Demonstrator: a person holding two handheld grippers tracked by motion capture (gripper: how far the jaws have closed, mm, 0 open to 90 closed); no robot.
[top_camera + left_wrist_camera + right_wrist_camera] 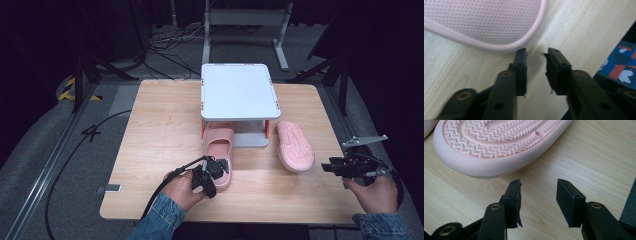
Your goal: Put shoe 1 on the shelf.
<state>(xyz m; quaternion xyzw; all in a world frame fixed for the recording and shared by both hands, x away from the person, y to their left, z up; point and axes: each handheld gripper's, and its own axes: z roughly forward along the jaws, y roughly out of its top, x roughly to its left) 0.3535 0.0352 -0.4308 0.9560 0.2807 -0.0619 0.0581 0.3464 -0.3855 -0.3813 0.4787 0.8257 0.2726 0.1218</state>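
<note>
Two pink slippers lie on the wooden table (160, 130). One slipper (218, 150) sits upright with its toe under a white shelf stand (239, 90). Its dotted heel (486, 22) lies just beyond my left gripper (536, 52), whose jaws stand a little apart with only bare wood between them. In the high view the left gripper (212, 172) is at this slipper's heel. The other slipper (295, 145) lies sole up to the right of the stand. Its ridged sole (496, 142) is just ahead of my right gripper (539, 183), which is open and holds nothing. The right gripper (330, 166) hovers near the table's right edge.
The white shelf stand has orange posts and a lower level behind the slippers. Cables trail from the left gripper over the table's front left. A blue and red patterned surface (621, 65) lies past the table edge. Dark stands and a metal frame surround the table.
</note>
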